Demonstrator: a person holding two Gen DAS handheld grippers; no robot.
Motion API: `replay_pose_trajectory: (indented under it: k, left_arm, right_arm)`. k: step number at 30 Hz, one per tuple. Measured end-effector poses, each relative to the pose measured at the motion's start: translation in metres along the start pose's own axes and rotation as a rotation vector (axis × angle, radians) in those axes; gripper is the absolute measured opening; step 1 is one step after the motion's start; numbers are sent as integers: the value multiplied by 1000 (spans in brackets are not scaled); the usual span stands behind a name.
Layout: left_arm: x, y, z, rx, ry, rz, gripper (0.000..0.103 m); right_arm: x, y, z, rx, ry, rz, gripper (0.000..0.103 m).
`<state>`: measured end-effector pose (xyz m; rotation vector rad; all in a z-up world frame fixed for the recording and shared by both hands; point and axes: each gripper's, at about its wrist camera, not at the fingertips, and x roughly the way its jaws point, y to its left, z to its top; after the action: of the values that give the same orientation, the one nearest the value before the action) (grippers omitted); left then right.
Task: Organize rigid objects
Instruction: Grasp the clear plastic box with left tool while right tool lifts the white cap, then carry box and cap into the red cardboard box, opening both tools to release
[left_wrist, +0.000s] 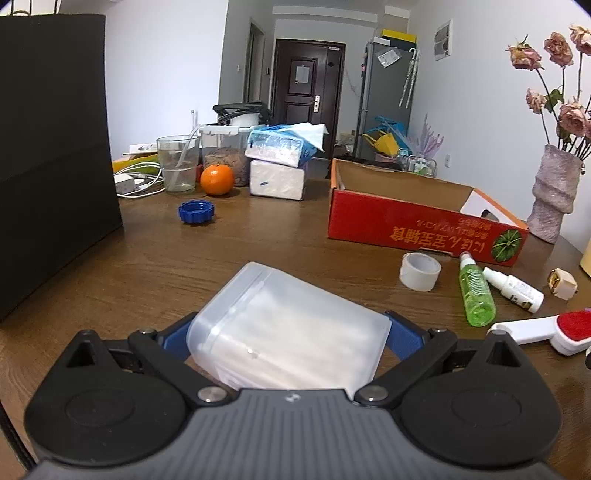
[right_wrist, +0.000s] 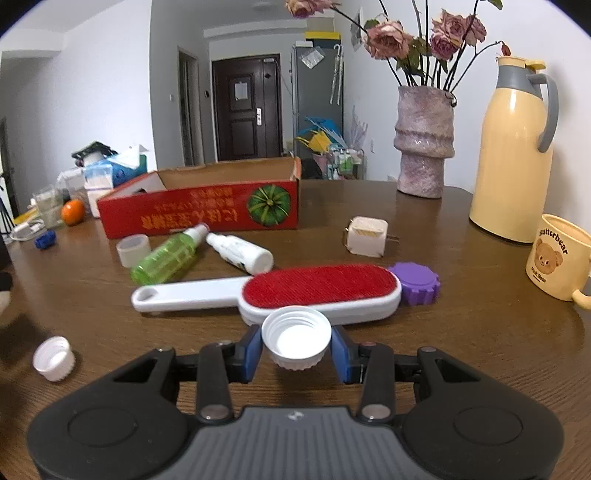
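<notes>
My left claw (left_wrist: 288, 332) is clamped on a frosted translucent plastic box (left_wrist: 284, 325), lying tilted, its long axis running ahead and leftward. The open red cardboard box (left_wrist: 417, 221) sits ahead to its right, nearer this hand. My right claw (right_wrist: 296, 345) is nearly closed, pinching a white ribbed plastic cap (right_wrist: 296, 338); that box lies ahead to its left, beyond the red-faced white lint brush (right_wrist: 314, 290) on the desk (right_wrist: 461, 332).
</notes>
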<state>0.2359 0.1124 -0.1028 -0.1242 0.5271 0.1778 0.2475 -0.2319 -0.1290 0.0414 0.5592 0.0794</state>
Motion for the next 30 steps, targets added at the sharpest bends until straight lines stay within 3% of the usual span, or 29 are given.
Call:
replay_pose_trajectory:
  k: [12, 30]
  left_arm:
    - [-9, -24, 23, 3, -30, -32, 102]
    - [7, -53, 70, -19, -83, -84, 102]
  right_arm:
    - [-9, 22, 22, -27, -46, 63, 39]
    - [11, 57, 89, -13, -149, 144, 39]
